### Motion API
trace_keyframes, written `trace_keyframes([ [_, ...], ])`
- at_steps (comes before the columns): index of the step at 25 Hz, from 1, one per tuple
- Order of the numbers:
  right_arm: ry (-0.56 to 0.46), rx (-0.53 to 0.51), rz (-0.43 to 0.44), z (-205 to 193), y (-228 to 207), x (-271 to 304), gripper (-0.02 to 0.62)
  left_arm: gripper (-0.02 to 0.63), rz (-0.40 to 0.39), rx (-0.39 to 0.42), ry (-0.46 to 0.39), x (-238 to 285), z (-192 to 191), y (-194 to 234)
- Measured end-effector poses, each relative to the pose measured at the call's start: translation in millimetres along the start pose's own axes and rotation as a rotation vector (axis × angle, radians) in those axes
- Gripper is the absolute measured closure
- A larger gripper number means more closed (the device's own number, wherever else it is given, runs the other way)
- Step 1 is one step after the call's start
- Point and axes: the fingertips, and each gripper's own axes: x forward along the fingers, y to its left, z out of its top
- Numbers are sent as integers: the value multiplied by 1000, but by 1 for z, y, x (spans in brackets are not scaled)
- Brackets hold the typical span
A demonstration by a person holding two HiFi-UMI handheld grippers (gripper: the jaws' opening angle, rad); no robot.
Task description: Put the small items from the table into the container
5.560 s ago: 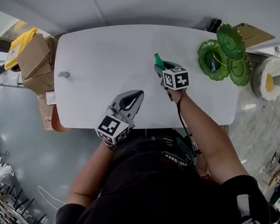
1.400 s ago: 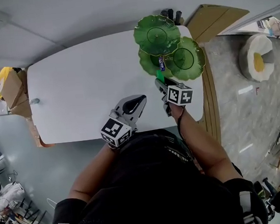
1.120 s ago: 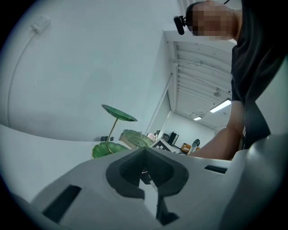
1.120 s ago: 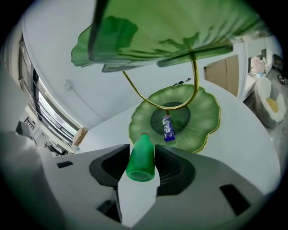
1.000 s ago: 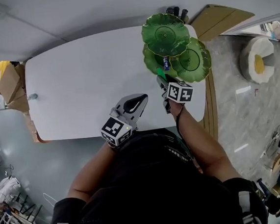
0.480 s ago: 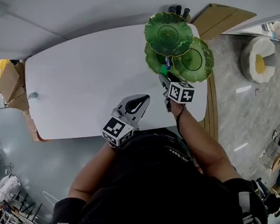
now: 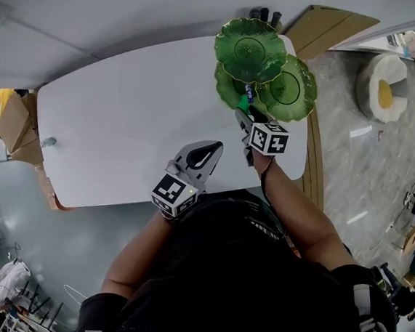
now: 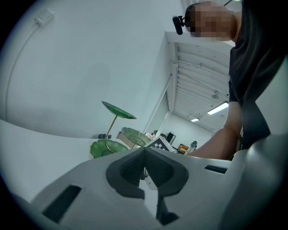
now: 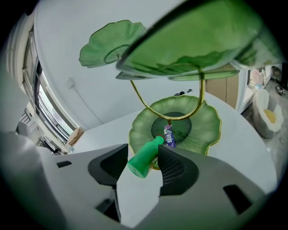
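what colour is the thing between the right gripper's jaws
Bright green; the small item shows best in the right gripper view.

Black shirt (image 7: 226, 284), grey left tool (image 7: 211, 148), right tool (image 7: 244, 116), marker cubes (image 7: 171, 194)

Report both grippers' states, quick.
Left gripper: closed, empty.
Right gripper: jaws opening, small green bottle between them.

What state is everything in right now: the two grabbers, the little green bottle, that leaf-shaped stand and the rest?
left gripper: jaws shut, empty.
right gripper: jaws opening, small green bottle between them.
small green bottle: tilted, neck toward the lowest dish.
green leaf-dish stand: upright on the table.
purple packet: lying in the lowest dish.
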Motion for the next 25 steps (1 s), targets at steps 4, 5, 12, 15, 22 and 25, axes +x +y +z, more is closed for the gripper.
trace_keyframes([
  [4,-7,-12,-7,0,0,-2,394,600,-8,-5,3,0,-3,-2],
  [5,-8,-13,-8,0,0,-3,394,600,-11,-4,6,0,-4,-2],
  [12,-29,-35,-3,0,6,-17,393,599,-23,7,-3,3,0,-9],
  [15,-40,-38,7,-1,10,-29,393,599,-29,10,-9,6,2,-17],
  [22,-98,-100,63,3,25,-74,393,600,-54,32,-20,15,3,-52],
  [25,-132,-119,86,4,23,-100,394,599,-63,49,-31,22,5,-70],
])
